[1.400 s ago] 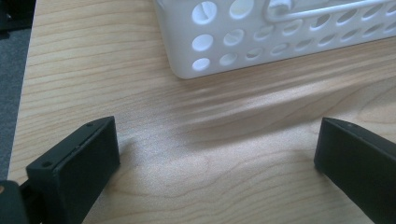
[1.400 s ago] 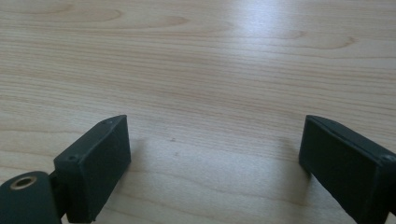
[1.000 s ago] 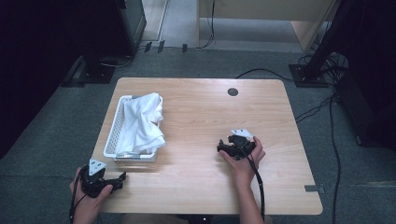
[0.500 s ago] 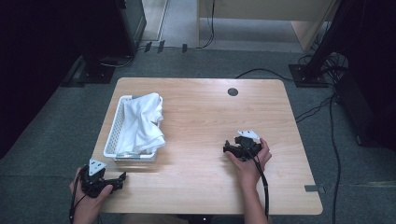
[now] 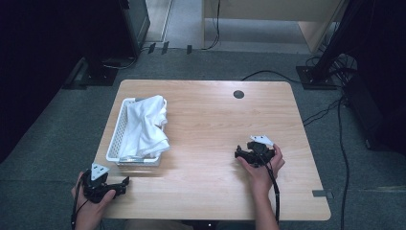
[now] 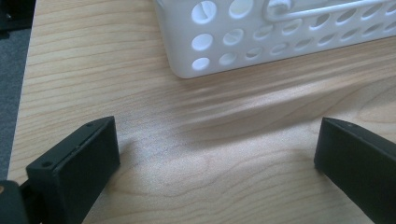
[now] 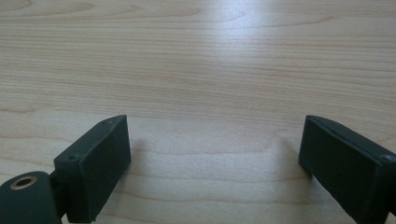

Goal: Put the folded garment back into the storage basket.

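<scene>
- Judging from how things lie, the work with the white cloth (image 5: 146,125) and the white basket (image 5: 118,143) looks either finished or not yet begun: the cloth sits bundled in the basket, part of it draped over the basket's right rim toward the open wood, and neither claw touches it.
- Nothing else lies on the tabletop (image 5: 210,120) apart from a small dark round cap near its far edge.
- The left claw (image 5: 125,181) rests low at the near left corner of the tabletop, held in the person's left hand (image 5: 91,201), just short of the basket's near end. In the left gripper view its jaws stand wide apart with bare wood between them, and the basket's perforated near wall (image 6: 280,37) rises just beyond, slightly to the right of centre.
- The right claw (image 5: 236,153) sits on the right half of the tabletop, well apart from the basket, pointing left toward it. In the right gripper view its jaws are spread wide over plain wood grain, with nothing between them.
- If the cloth is to come out, the left claw is the nearer one; it would need to rise over the near wall to reach the fabric.
</scene>
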`<state>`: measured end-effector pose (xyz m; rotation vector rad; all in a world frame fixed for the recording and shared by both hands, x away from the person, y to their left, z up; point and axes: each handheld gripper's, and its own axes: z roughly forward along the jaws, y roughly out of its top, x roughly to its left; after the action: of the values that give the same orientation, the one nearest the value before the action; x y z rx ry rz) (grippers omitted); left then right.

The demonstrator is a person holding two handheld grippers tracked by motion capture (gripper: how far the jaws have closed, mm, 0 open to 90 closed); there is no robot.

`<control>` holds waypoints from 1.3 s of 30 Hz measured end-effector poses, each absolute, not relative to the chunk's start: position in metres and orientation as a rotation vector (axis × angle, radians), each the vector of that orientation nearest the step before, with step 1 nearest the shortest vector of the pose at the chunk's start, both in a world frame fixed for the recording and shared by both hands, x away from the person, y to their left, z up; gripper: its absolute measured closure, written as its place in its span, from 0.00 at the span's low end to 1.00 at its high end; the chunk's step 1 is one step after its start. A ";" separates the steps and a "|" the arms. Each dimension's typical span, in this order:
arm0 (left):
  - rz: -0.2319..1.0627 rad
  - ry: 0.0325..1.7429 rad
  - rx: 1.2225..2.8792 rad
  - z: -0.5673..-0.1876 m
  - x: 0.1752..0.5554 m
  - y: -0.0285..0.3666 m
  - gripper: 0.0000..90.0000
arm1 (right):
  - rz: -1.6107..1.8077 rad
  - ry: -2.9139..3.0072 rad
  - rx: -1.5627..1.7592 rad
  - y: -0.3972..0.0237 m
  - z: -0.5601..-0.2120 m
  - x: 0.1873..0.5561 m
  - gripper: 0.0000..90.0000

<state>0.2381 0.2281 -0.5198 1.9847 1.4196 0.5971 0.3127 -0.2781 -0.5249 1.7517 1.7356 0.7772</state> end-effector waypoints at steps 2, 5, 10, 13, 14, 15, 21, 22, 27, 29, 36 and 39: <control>0.597 1.420 1.985 -0.520 0.238 0.228 0.00 | 0.776 1.734 1.754 -0.281 -0.525 0.312 0.09; 0.597 1.420 1.984 -0.520 0.238 0.228 0.00 | 0.773 1.728 1.758 -0.284 -0.525 0.310 0.09; 0.597 1.419 1.986 -0.520 0.238 0.228 0.00 | 0.768 1.716 1.767 -0.291 -0.525 0.306 0.09; 0.597 1.419 1.986 -0.520 0.238 0.228 0.00 | 0.766 1.709 1.771 -0.295 -0.525 0.305 0.09; 0.597 1.419 1.986 -0.520 0.238 0.228 0.00 | 0.764 1.707 1.773 -0.297 -0.525 0.304 0.09; 0.597 1.419 1.986 -0.520 0.238 0.228 0.00 | 0.766 1.703 1.776 -0.298 -0.525 0.303 0.09; 0.597 1.419 1.987 -0.520 0.238 0.228 0.00 | 0.758 1.690 1.787 -0.306 -0.525 0.299 0.09; 0.597 1.419 1.986 -0.520 0.238 0.228 0.00 | 0.757 1.688 1.784 -0.308 -0.525 0.299 0.09; 0.597 1.419 1.986 -0.520 0.238 0.228 0.00 | 0.752 1.676 1.794 -0.315 -0.525 0.296 0.09; 0.597 1.419 1.986 -0.520 0.238 0.228 0.00 | 0.752 1.675 1.796 -0.317 -0.525 0.295 0.09; 0.597 1.419 1.986 -0.520 0.238 0.228 0.00 | 0.744 1.663 1.804 -0.323 -0.525 0.292 0.09; 0.597 1.419 1.986 -0.520 0.238 0.228 0.00 | 0.743 1.658 1.807 -0.326 -0.525 0.291 0.09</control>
<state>0.2378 0.2280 -0.5198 1.9865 1.4189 0.5971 0.2907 -0.3257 -0.5252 1.8069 1.6579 0.7431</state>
